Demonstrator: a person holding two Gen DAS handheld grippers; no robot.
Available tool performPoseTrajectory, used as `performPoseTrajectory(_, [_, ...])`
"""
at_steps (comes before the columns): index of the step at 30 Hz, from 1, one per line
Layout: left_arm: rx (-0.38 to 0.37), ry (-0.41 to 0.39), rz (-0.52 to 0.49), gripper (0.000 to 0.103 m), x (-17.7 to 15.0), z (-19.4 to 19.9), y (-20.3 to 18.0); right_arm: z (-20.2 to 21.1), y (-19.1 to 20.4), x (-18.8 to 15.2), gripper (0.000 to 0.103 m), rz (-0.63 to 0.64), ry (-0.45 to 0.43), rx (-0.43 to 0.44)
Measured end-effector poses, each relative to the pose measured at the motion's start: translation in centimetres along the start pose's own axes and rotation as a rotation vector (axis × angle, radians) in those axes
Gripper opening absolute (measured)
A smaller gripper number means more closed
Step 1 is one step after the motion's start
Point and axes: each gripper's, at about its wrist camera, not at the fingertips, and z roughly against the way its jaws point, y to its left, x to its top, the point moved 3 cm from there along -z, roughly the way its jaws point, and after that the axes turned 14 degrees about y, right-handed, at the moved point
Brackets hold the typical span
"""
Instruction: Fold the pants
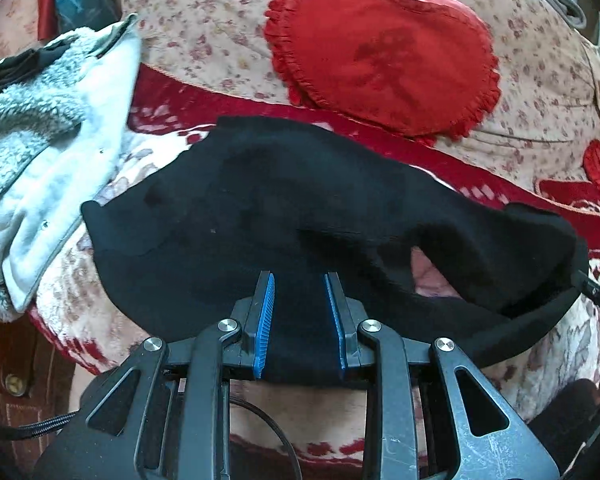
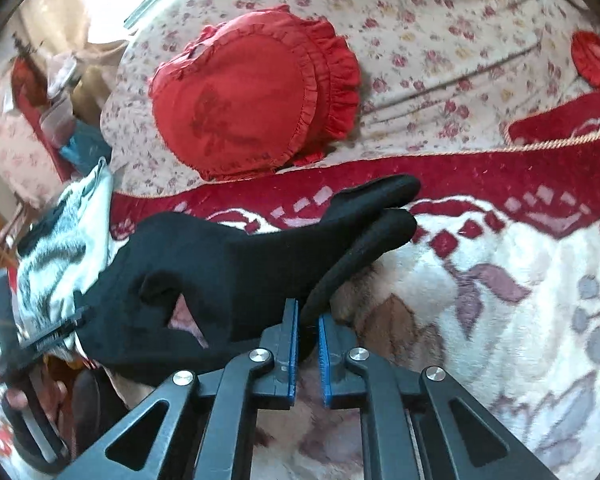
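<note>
Pants (image 1: 284, 208) black, on floral blanket (image 2: 500, 300), red heart cushion (image 2: 252, 100) behind

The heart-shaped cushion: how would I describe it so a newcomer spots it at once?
Start at the bed's floral-print quilt, beyond the red-and-white blanket where the black pants lie. The heart-shaped cushion rests on that quilt. It alone is plain red with a ruffled edge.

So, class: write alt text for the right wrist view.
The right hand-held gripper pinches an edge of black pants lying rumpled on a floral blanket. Behind sits a red heart-shaped pillow.
</note>
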Motion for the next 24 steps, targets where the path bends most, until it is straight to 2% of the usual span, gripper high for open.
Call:
performPoseTrajectory(2, [-0.006, -0.004, -0.015, 0.024, -0.3, 0.2, -0.7, 0.8, -0.2, -0.7, 0.007, 0.008, -0.001, -0.017])
performPoseTrajectory(7, [0.0, 0.007, -0.047, 0.024, -1.6, -0.2, -1.5, 3.9, -1.2, -5.1, 0.007, -0.011, 0.004, -0.059])
performPoseTrajectory(12, [0.012, 0.029, -0.061, 0.024, -2.7, -0.7, -1.4, 0.9, -1.3, -9.2, 0.009, -0.022, 0.186, -0.063])
performPoseTrajectory(14, [0.023, 0.034, -0.062, 0.024, -2.9, -0.7, -1.0, 0.0, -1.5, -10.0, 0.02, -0.03, 0.257, -0.049])
performPoseTrajectory(15, [0.029, 0.035, -0.059, 0.024, -3.0, -0.7, -0.8, 0.1, -1.4, -10.2, 0.021, -0.023, 0.274, -0.056])
performPoseTrajectory(16, [0.035, 0.034, -0.054, 0.024, -3.0, -0.7, -0.5, 0.6, -1.1, -10.3, 0.022, -0.001, 0.271, -0.052])
performPoseTrajectory(18, [0.034, 0.033, -0.042, 0.024, -3.0, -0.7, -0.1, 2.7, 0.3, -10.0, 0.026, 0.065, 0.243, 0.02])
performPoseTrajectory(21, [0.019, 0.025, -0.028, 0.024, -2.7, -0.5, -0.1, 5.5, 2.6, -8.7, 0.035, 0.172, 0.167, 0.078])
performPoseTrajectory(24, [0.009, 0.025, -0.037, 0.024, -2.5, -0.5, -0.7, 6.1, 4.2, -6.0, 0.041, 0.236, 0.065, 0.027])
